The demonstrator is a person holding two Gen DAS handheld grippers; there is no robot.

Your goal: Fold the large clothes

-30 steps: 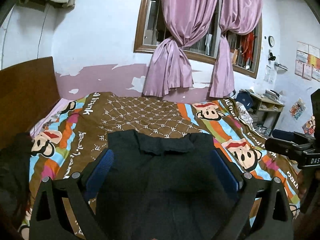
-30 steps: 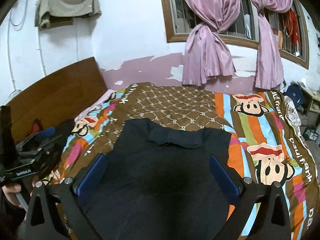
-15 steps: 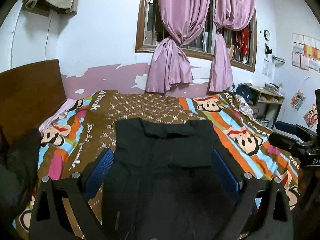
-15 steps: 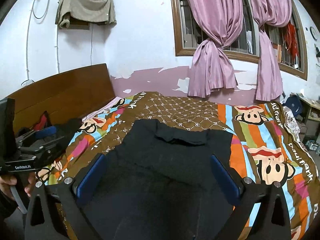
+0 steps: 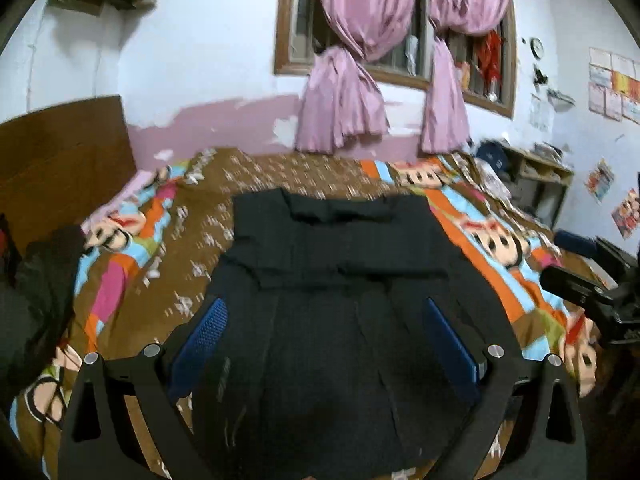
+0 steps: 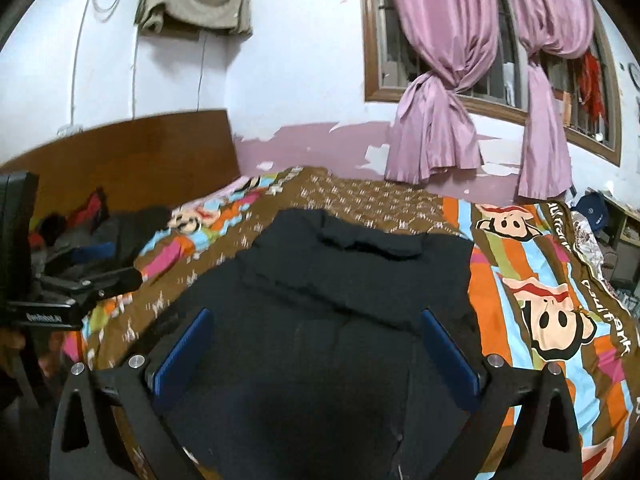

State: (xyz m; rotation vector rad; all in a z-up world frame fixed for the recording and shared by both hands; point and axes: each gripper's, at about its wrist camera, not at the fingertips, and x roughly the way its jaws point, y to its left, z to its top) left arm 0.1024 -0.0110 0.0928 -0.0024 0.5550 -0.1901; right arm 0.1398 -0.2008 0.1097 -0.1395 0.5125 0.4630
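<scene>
A large black garment (image 5: 336,320) lies spread flat on the bed, its folded band at the far end; it also shows in the right wrist view (image 6: 340,340). My left gripper (image 5: 326,344) is open, its blue pads (image 5: 200,340) wide apart, held above the garment's near part and empty. My right gripper (image 6: 316,348) is open too, with blue pads (image 6: 448,356), above the same garment and empty. Each gripper shows at the edge of the other's view: the right one (image 5: 592,292), the left one (image 6: 60,292).
The bed has a colourful monkey-print bedspread (image 6: 532,280). A wooden headboard (image 6: 120,152) stands at the left, with a pile of dark and red clothes (image 6: 88,228) by it. Pink curtains (image 6: 440,120) hang at the window. A cluttered desk (image 5: 532,176) stands at the right.
Both grippers have pulled back and risen from the garment, so more of it and of the room shows. Both stay open and empty.
</scene>
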